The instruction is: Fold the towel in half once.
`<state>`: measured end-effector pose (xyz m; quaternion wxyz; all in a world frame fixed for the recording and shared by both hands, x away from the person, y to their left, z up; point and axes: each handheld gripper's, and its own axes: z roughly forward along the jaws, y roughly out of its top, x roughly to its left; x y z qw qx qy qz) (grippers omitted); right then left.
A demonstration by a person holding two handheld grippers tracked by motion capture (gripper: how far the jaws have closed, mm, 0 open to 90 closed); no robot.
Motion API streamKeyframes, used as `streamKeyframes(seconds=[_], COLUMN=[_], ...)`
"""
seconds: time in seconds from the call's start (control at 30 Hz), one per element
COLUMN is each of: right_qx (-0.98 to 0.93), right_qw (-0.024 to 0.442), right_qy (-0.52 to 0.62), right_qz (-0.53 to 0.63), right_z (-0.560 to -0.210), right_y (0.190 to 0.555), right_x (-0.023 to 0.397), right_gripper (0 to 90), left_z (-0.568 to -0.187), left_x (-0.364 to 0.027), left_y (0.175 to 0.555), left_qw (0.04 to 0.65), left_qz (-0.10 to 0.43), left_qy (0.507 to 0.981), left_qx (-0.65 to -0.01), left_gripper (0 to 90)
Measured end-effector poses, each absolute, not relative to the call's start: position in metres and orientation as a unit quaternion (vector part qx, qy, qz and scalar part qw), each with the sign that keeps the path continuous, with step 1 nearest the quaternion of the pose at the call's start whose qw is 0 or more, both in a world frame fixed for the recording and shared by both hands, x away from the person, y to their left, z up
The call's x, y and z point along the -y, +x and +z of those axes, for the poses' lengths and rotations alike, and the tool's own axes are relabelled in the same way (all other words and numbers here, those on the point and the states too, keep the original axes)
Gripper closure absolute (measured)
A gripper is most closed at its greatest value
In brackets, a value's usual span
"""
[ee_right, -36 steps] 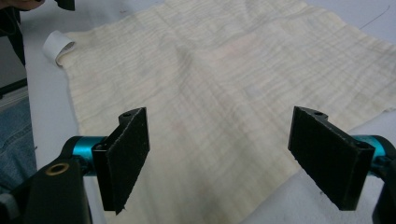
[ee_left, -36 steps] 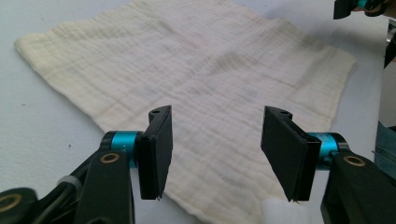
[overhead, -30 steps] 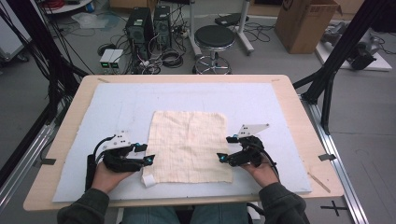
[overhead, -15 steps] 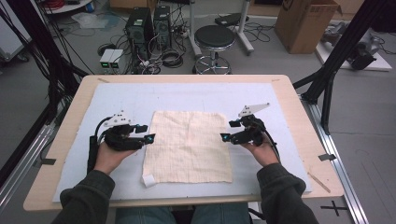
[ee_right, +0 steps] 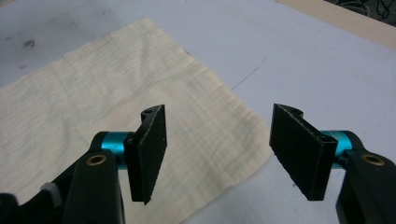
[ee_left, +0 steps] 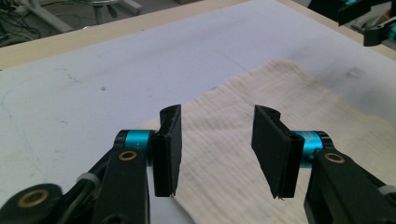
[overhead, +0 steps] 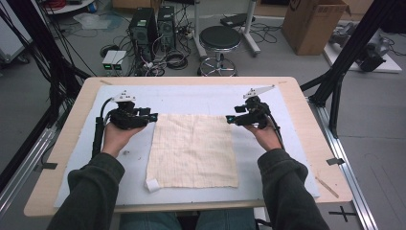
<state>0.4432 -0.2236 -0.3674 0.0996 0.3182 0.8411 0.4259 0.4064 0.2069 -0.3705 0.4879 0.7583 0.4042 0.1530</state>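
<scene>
A cream cloth (overhead: 194, 149) lies flat on the pale blue mat (overhead: 201, 98), with a small white tag at its near left corner. My left gripper (overhead: 153, 116) hovers at the cloth's far left corner, jaws apart with nothing between them; its jaws have just been closing. In the left gripper view that gripper (ee_left: 217, 144) looks down on the cloth (ee_left: 289, 102) edge. My right gripper (overhead: 229, 118) hovers at the far right corner, also open and empty, its jaws having just been closing. The right gripper view has its gripper (ee_right: 224, 149) over the cloth (ee_right: 93, 116) corner.
The mat covers a wooden table (overhead: 67, 148). Beyond the table's far edge stand a black stool (overhead: 219, 38), computer towers (overhead: 152, 21) with cables, and a cardboard box (overhead: 313, 24). Black frame posts (overhead: 344, 57) rise at both sides.
Both hands have moved from the cloth's near half away from me to its far corners and risen a little. Both pairs of jaws have narrowed. The cloth lies unmoved.
</scene>
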Motion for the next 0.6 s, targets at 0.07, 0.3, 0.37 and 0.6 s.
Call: streamKeyframes(seconds=[0.07, 0.3, 0.37, 0.6], right_qx=[-0.841, -0.837, -0.839, -0.841], right_qw=[0.101, 0.1, 0.1, 0.091], right_qy=[0.323, 0.347, 0.35, 0.368], right_qz=[0.422, 0.411, 0.405, 0.387], right_z=[-0.371, -0.386, -0.39, -0.405], right_y=[0.447, 0.461, 0.465, 0.474], right_x=[0.223, 0.222, 0.221, 0.22], right_gripper=[36.8, 44.7, 47.2, 56.2], left_z=[-0.376, -0.4, -0.407, -0.427], left_x=[-0.208, -0.197, -0.191, -0.184], left_y=[0.413, 0.432, 0.436, 0.447], left_qw=[0.492, 0.467, 0.453, 0.418], left_qz=[0.151, 0.149, 0.154, 0.165], left_qy=[0.741, 0.746, 0.752, 0.753], left_qx=[-0.431, -0.451, -0.453, -0.48], left_gripper=[52.2, 54.1, 55.4, 64.6])
